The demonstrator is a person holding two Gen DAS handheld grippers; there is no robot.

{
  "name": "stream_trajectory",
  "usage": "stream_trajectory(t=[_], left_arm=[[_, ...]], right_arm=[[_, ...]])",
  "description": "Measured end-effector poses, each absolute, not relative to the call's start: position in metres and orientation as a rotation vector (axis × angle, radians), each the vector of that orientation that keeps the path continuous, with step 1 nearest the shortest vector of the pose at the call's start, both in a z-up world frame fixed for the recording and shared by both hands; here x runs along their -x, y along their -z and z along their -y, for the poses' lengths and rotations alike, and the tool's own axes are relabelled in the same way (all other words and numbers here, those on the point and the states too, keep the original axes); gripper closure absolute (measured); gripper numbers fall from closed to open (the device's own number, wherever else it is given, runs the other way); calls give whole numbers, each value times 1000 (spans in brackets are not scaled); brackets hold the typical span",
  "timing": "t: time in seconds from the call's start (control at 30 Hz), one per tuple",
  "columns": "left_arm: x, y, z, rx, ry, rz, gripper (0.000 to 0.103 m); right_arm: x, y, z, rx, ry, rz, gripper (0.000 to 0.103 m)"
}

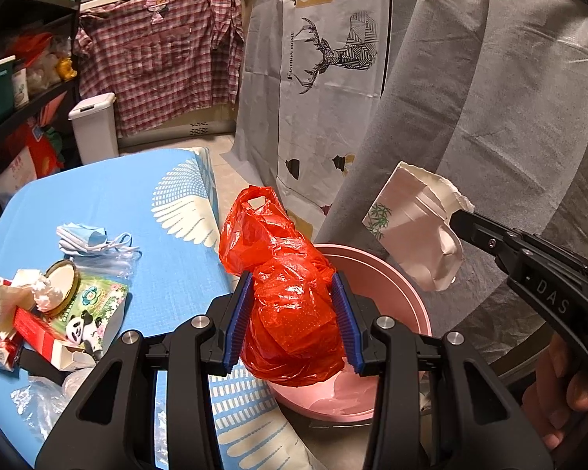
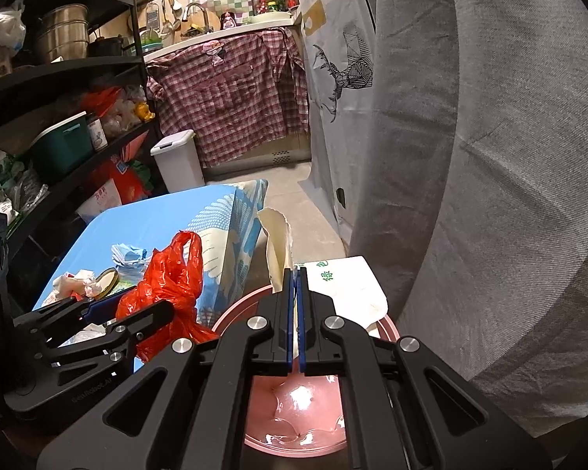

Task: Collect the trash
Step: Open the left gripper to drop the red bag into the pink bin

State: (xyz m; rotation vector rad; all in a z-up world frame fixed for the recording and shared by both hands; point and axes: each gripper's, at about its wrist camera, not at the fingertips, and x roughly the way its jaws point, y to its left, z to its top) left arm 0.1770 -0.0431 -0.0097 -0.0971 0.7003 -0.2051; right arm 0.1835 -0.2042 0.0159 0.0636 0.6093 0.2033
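Left gripper (image 1: 294, 313) squeezing crumpled red bag (image 1: 282, 293) over pink bin (image 1: 392, 274); light, slippery, gripping mid-bulk. Right gripper (image 2: 294, 274) pinching flimsy paper cup (image 1: 415, 231) rim above bin.

Warm indoor light fills both views, brightest on the blue tablecloth (image 1: 109, 203) left of the left gripper (image 1: 294, 313). A white glare spot sits on the pink bin (image 2: 300, 395) liner directly beneath the right gripper (image 2: 296, 305). Fisheye bending curves the shelves (image 2: 58, 70) far left; corners fall black. Focus stays sharp near the claws, softer on the far kitchen.
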Motion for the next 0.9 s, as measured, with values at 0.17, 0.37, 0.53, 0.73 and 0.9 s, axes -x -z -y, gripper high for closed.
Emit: stream_trajectory(t=[0.17, 0.37, 0.53, 0.73, 0.9], left_arm=[[-180, 11, 47, 88, 214, -703, 62], [-181, 12, 51, 62, 216, -705, 45], [-178, 11, 45, 68, 206, -705, 45], [-173, 6, 35, 67, 199, -688, 46], [-167, 0, 27, 72, 195, -673, 46]], right_arm=[[-183, -16, 205, -61, -189, -609, 98], [-189, -13, 206, -61, -184, -633, 97], [-191, -12, 209, -69, -179, -630, 88], [-190, -14, 207, -58, -184, -610, 71], [-188, -15, 203, -47, -190, -596, 67]])
